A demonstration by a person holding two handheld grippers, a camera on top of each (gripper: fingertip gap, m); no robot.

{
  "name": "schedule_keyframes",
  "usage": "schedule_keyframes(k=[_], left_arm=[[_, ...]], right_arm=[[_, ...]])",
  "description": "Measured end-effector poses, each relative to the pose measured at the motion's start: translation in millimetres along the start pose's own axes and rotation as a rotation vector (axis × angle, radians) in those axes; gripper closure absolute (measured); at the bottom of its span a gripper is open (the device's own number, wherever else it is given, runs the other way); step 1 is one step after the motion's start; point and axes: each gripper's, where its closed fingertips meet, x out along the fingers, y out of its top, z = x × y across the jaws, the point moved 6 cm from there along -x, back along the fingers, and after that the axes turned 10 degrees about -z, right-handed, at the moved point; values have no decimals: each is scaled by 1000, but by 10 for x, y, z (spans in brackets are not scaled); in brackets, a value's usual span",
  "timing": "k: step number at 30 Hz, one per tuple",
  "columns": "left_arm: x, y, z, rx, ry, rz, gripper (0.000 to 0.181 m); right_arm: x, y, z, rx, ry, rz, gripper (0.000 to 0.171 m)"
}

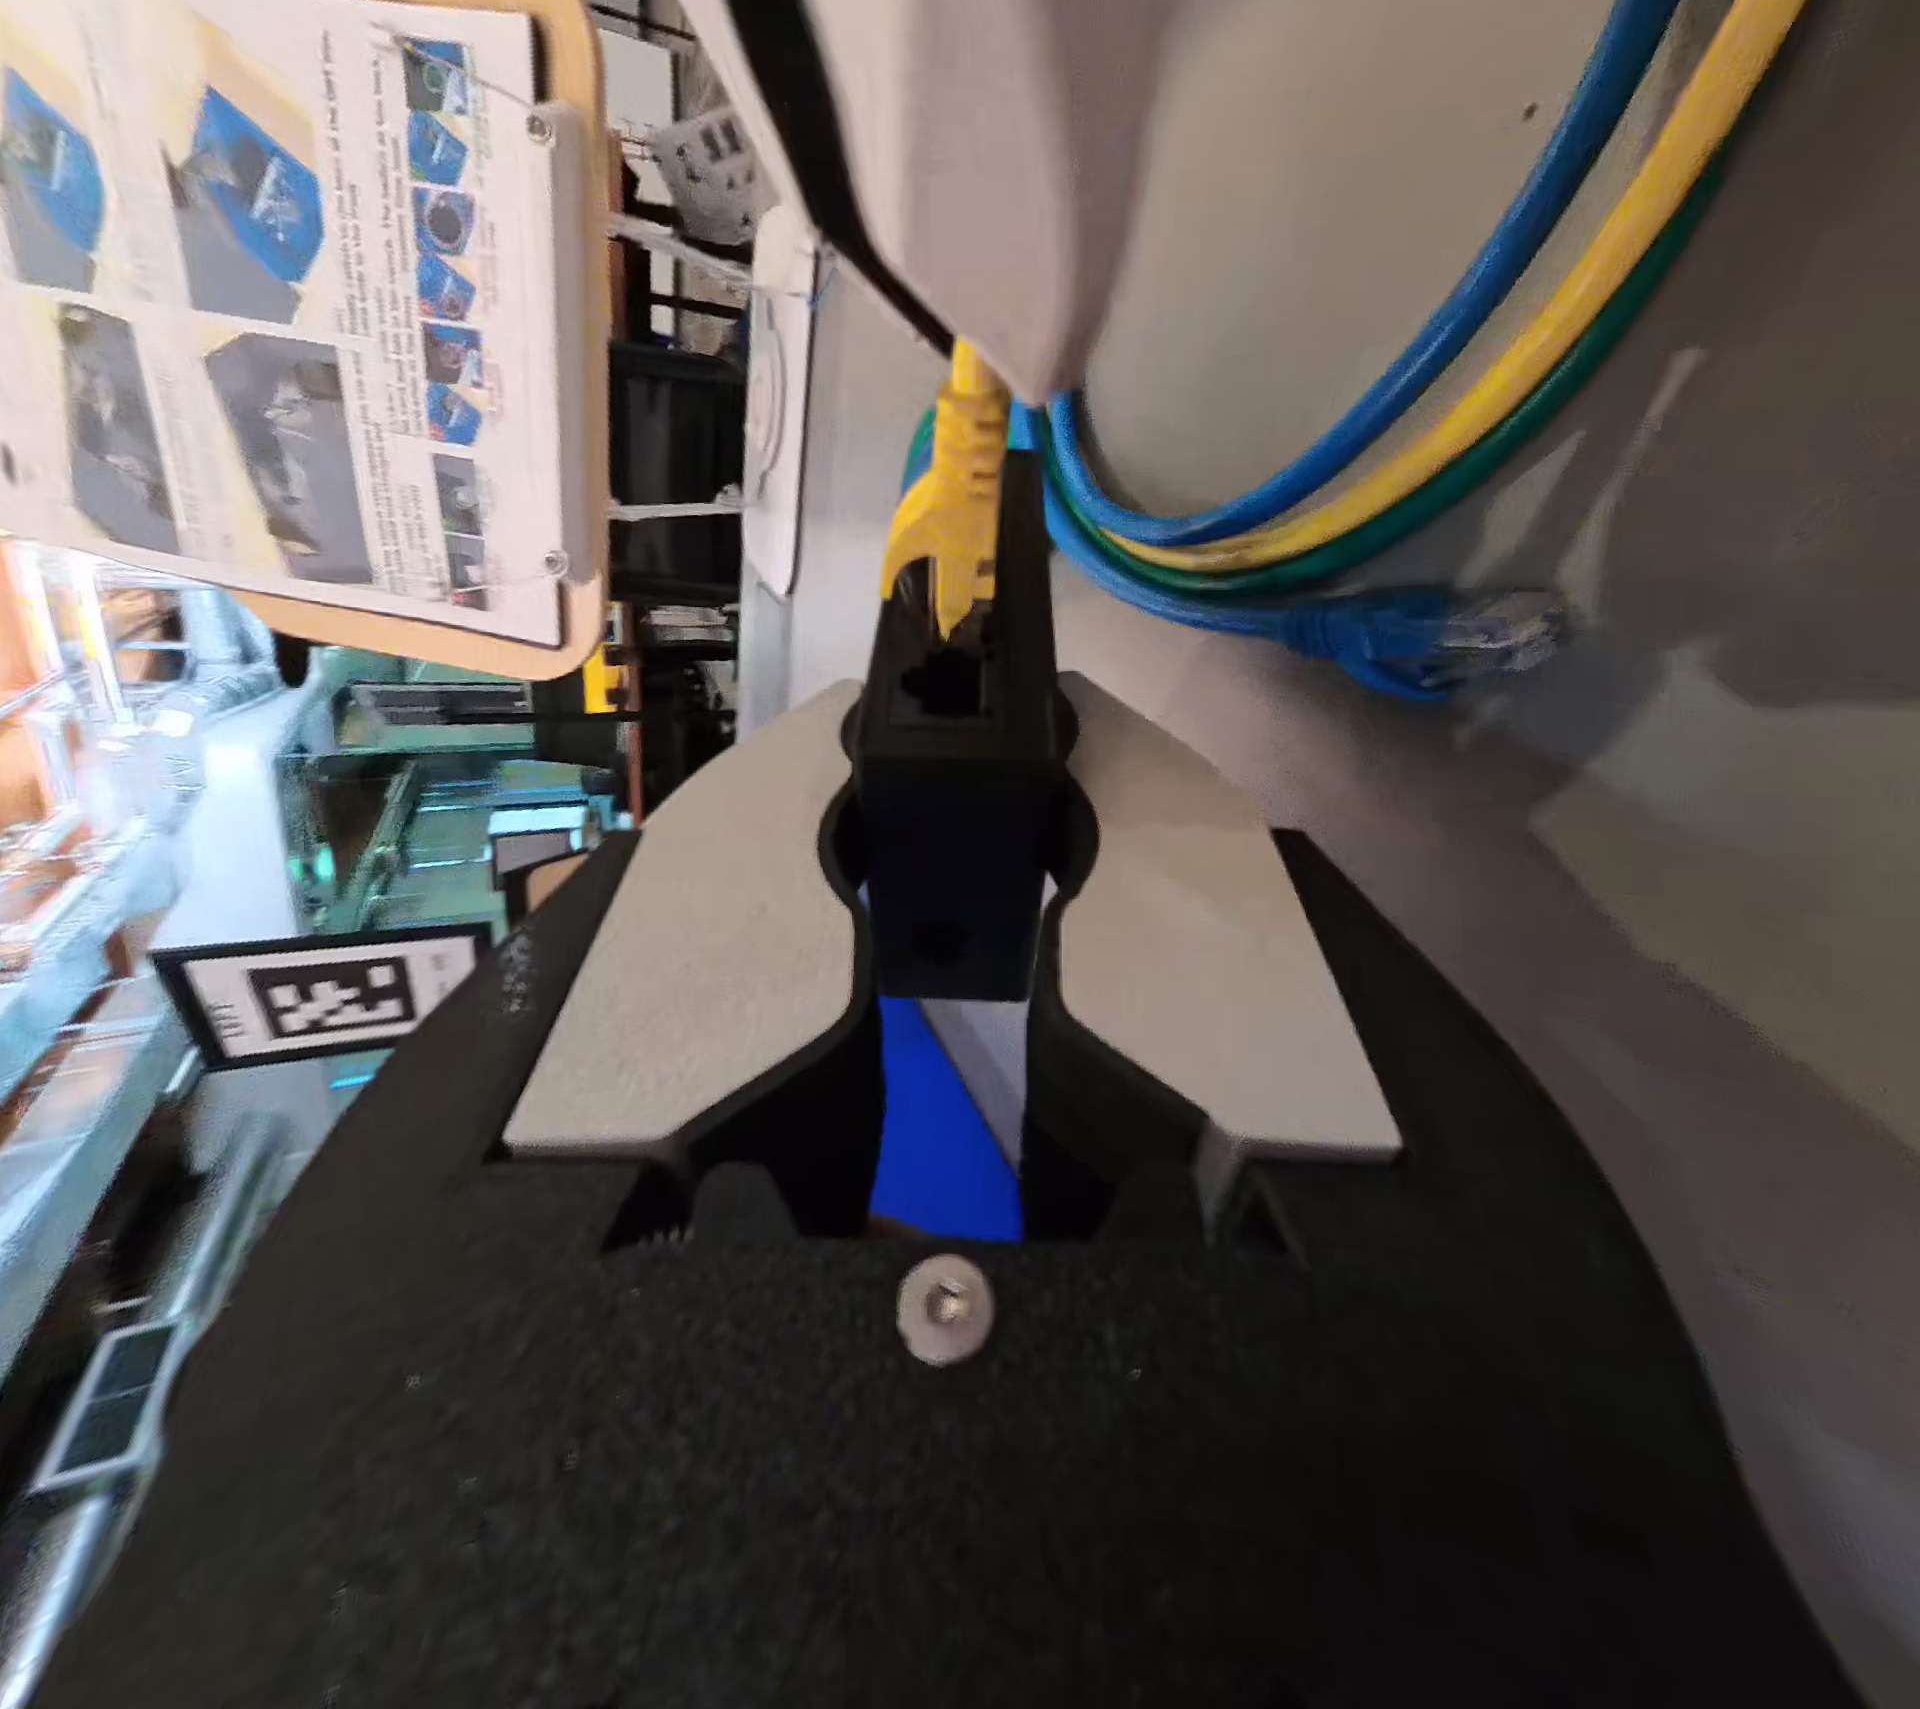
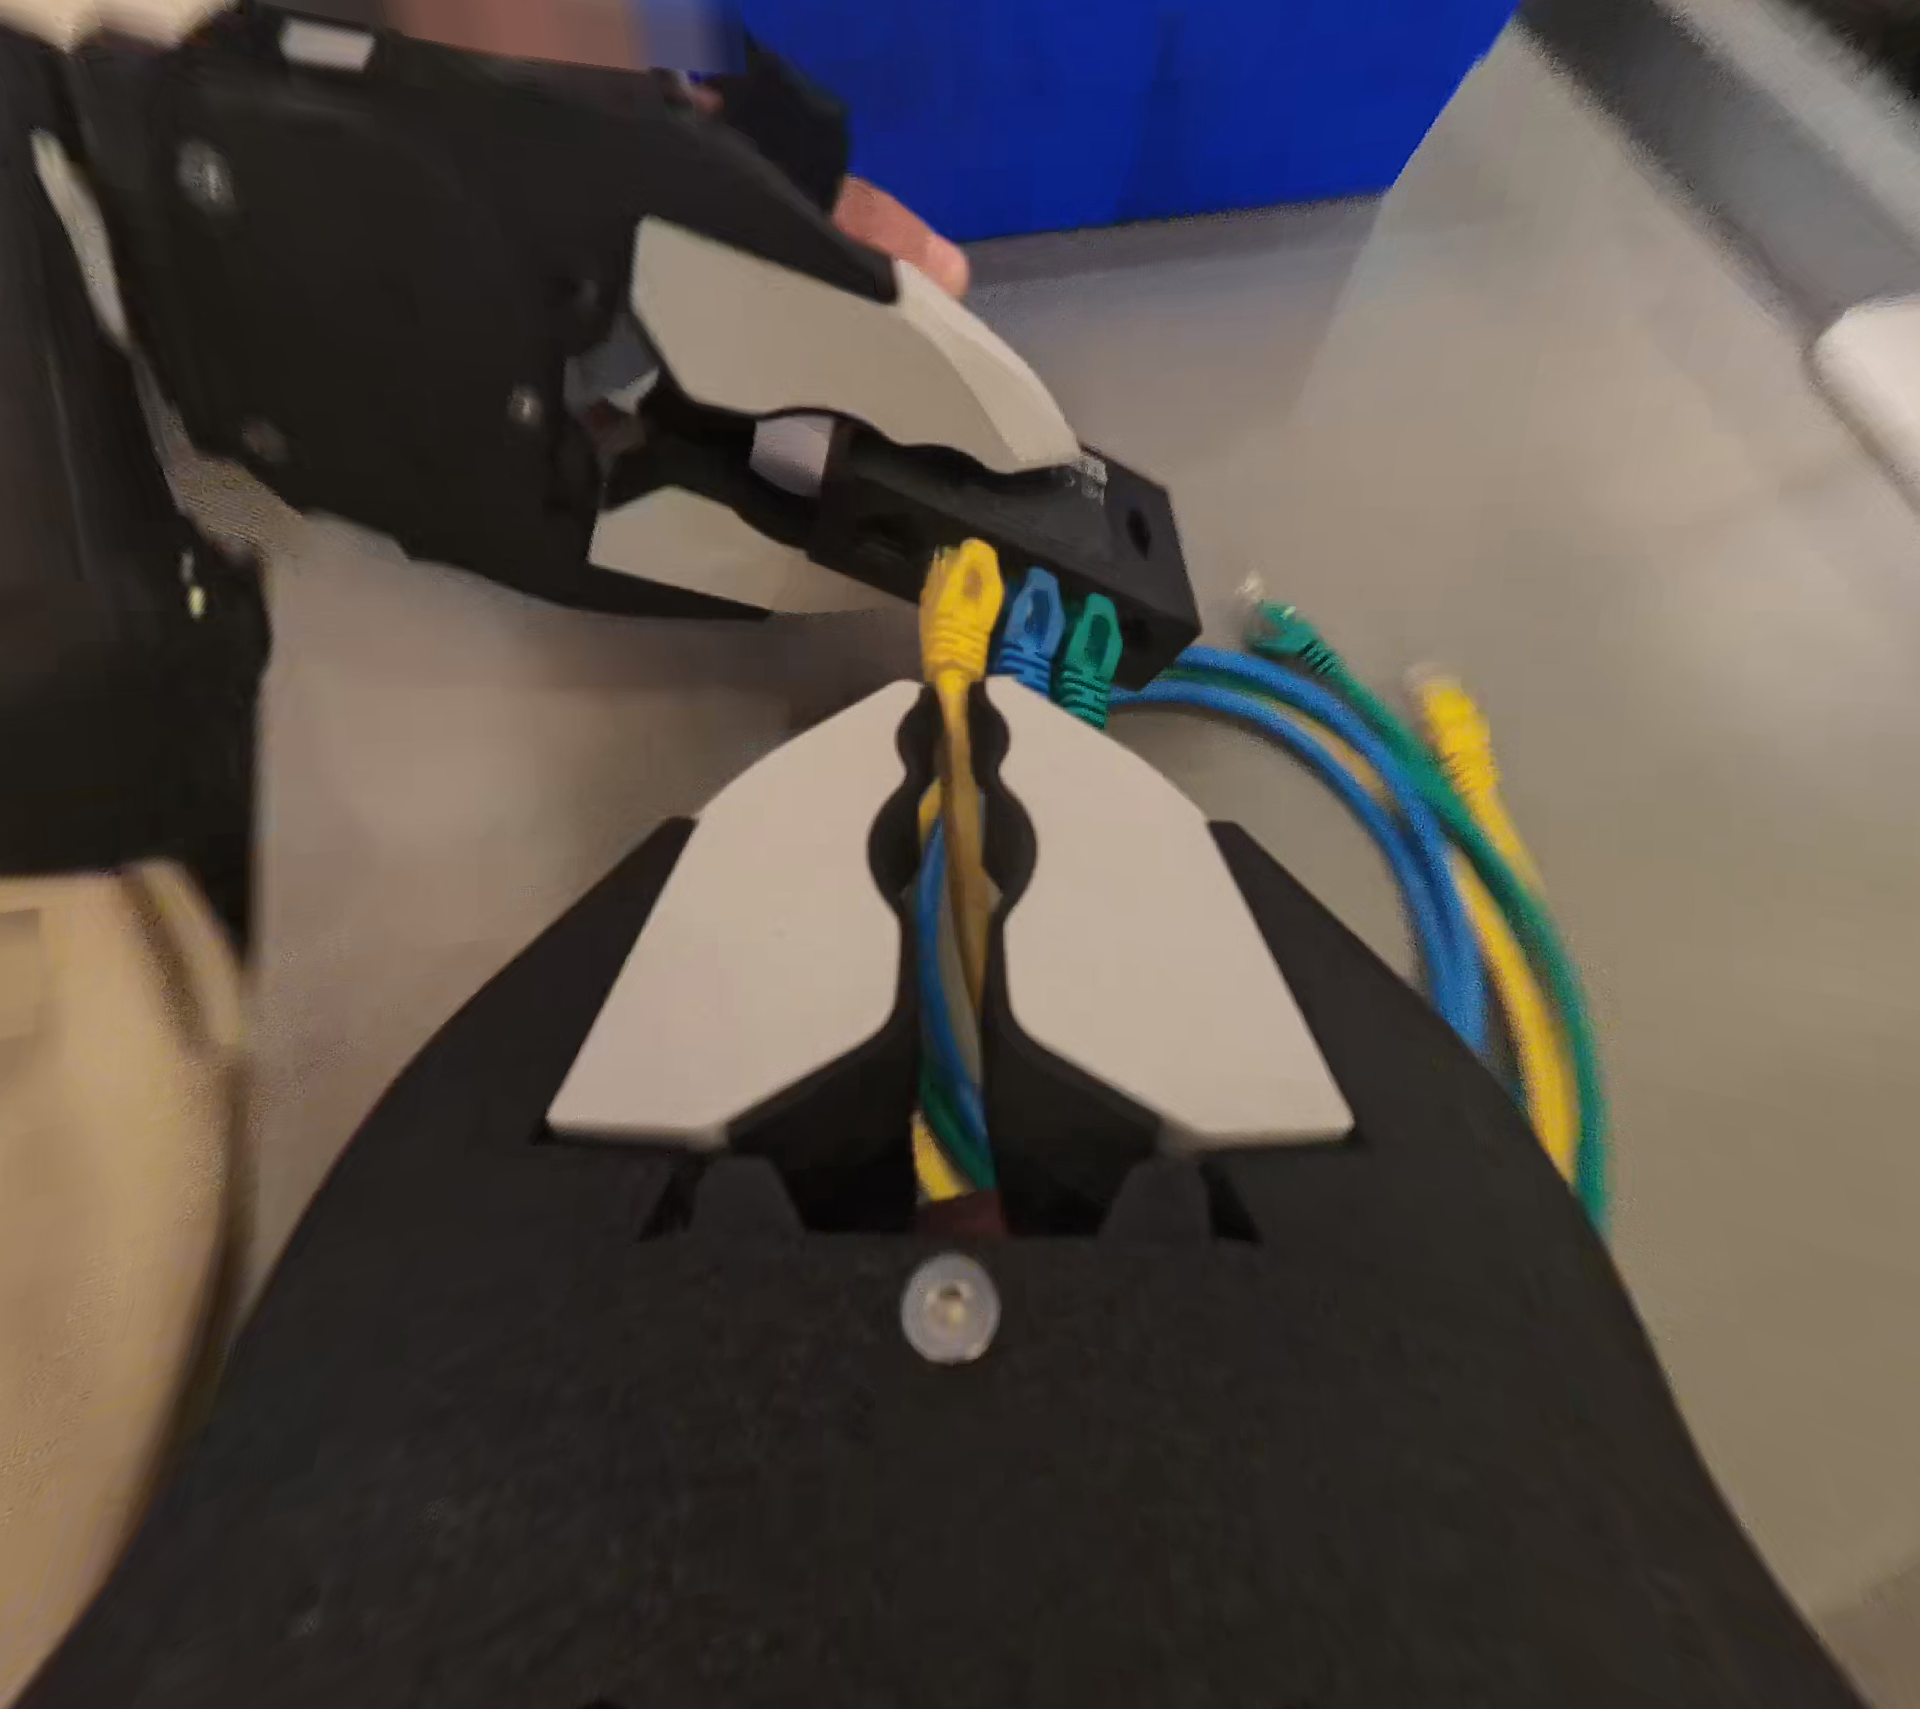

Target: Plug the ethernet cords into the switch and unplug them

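In the left wrist view, the left gripper [image 1: 961,786] is clenching the small black plastic switch box [image 1: 956,828], a light, rigid body best held across its flat sides, with the yellow ethernet plug [image 1: 951,516] sitting at its port. In the right wrist view, the right gripper [image 2: 951,724] is pinching the thin, floppy yellow ethernet cord [image 2: 961,786] just behind that plug, beside the seated blue plug [image 2: 1029,625] and green plug [image 2: 1086,657]; the stiff boot looks the surer hold.

left tongs [image 1: 961,766] clamping black switch [image 1: 956,838], yellow cord [image 1: 951,496]

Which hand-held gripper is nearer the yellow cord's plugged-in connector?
Right. The right hand-held gripper pinches the yellow cord just behind that connector; the left hand-held gripper clamps the switch beside it.
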Motion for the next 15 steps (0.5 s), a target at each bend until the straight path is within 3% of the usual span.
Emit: schedule_keyframes(k=[2, 8, 15], left_arm=[[-27, -10, -35, 3, 4, -21, 152], [-80, 0, -57, 22, 13, -71, 152], [-105, 11, -17, 39, -7, -82, 152]], right_arm=[[4, 6, -84, -162, -69, 42, 150], [66, 108, -121, -476, -208, -25, 135], [208, 228, -78, -653, -238, -145, 139]])
